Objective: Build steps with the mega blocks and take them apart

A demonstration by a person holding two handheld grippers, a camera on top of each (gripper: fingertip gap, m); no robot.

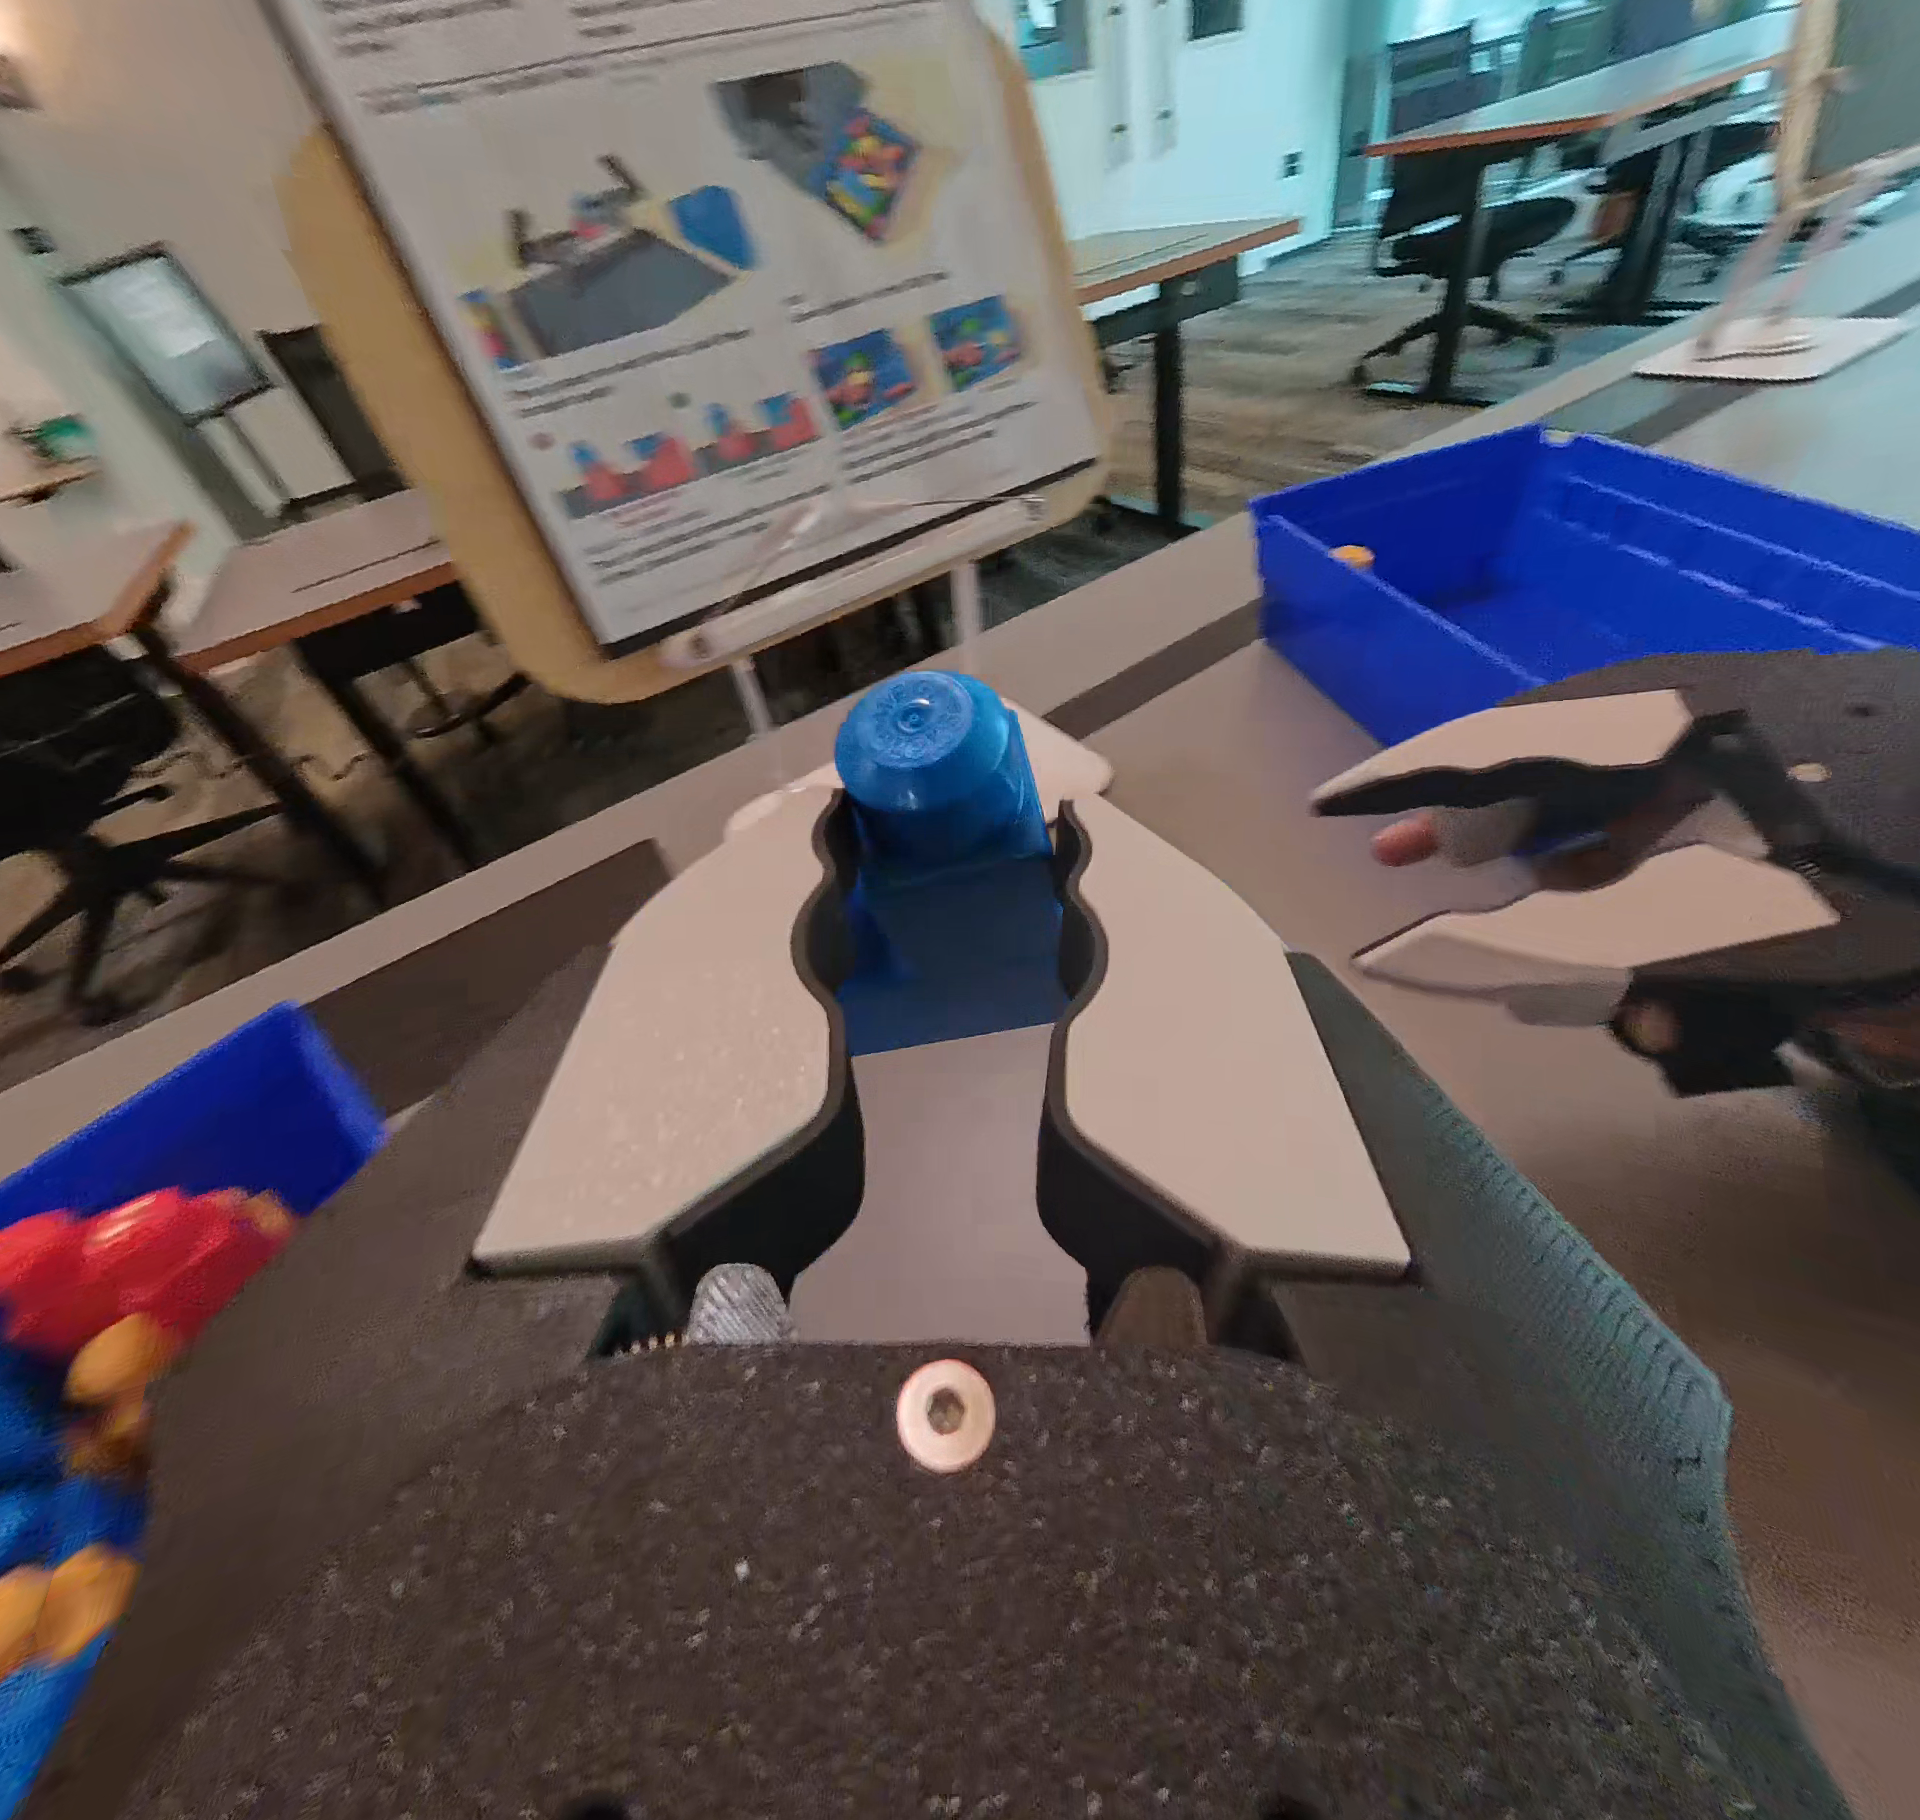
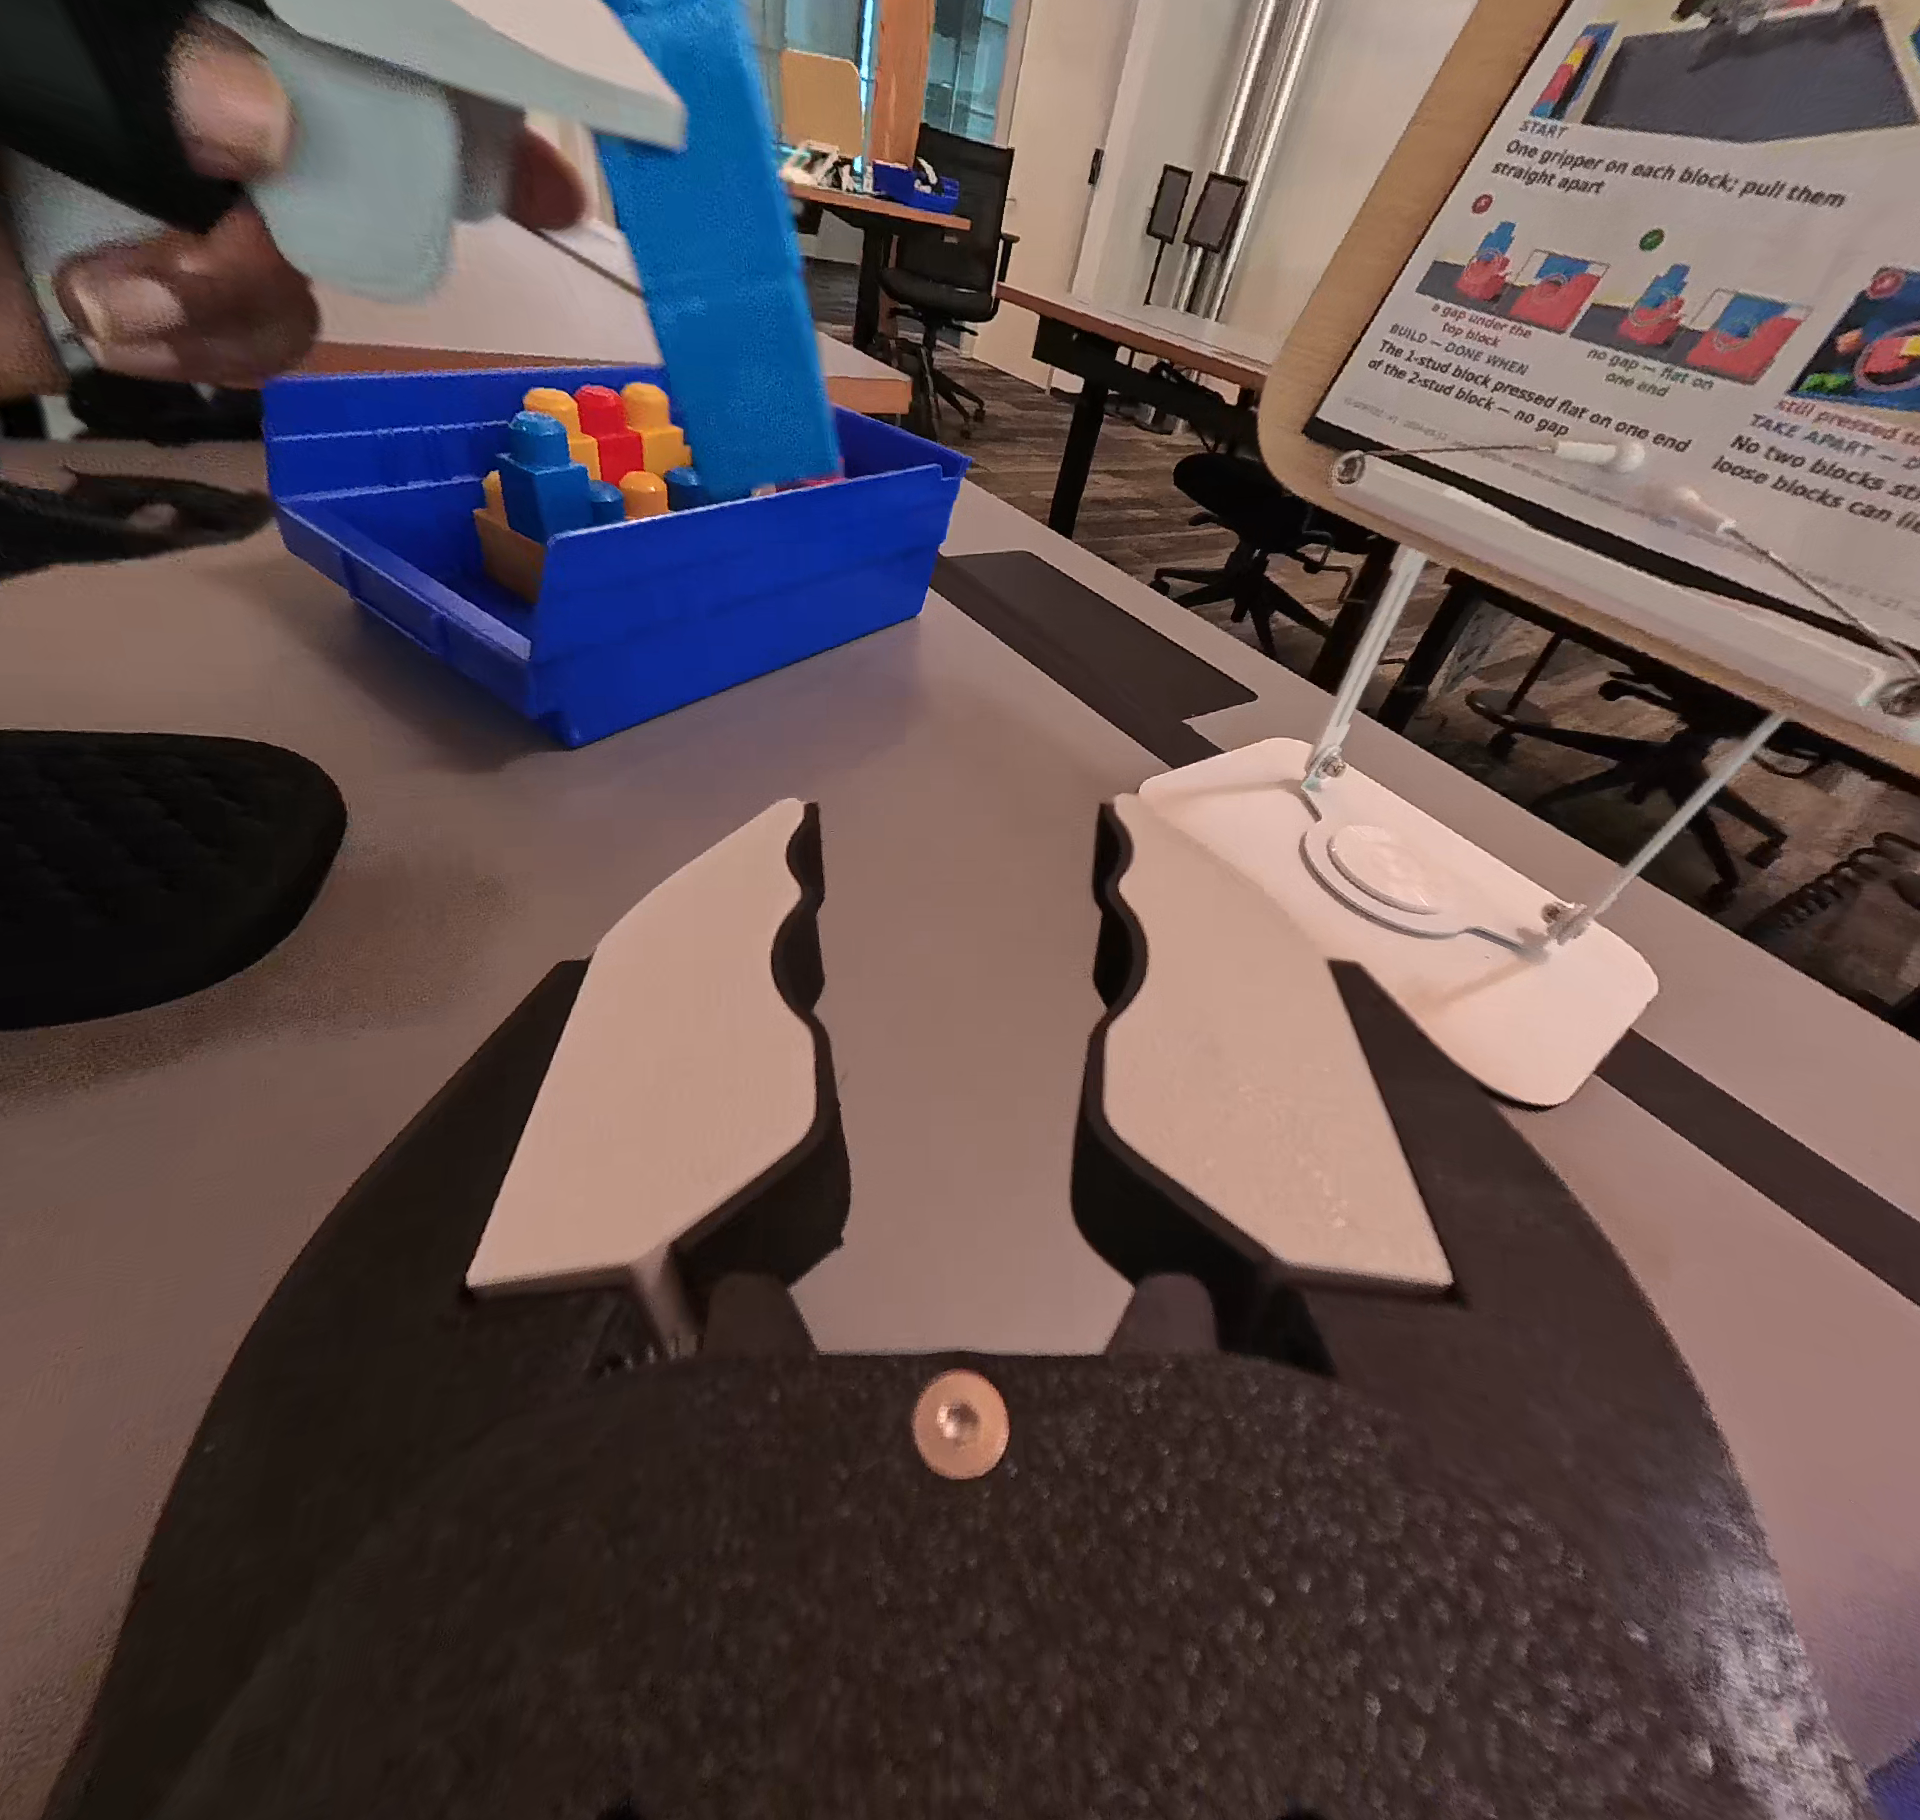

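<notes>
Blue block sits clamped in the left gripper, jaws closed on it, stud pointing forward, lifted off the desk; the right gripper, jaws wide and empty, waits just beside, nearest for mating

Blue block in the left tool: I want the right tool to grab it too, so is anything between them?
Nothing visible: the right tool is open and empty, with only bare table between it and the blue block held by the left tool.

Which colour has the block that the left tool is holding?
Blue. The block shows best in the left wrist view, gripped by the left tool.
</notes>
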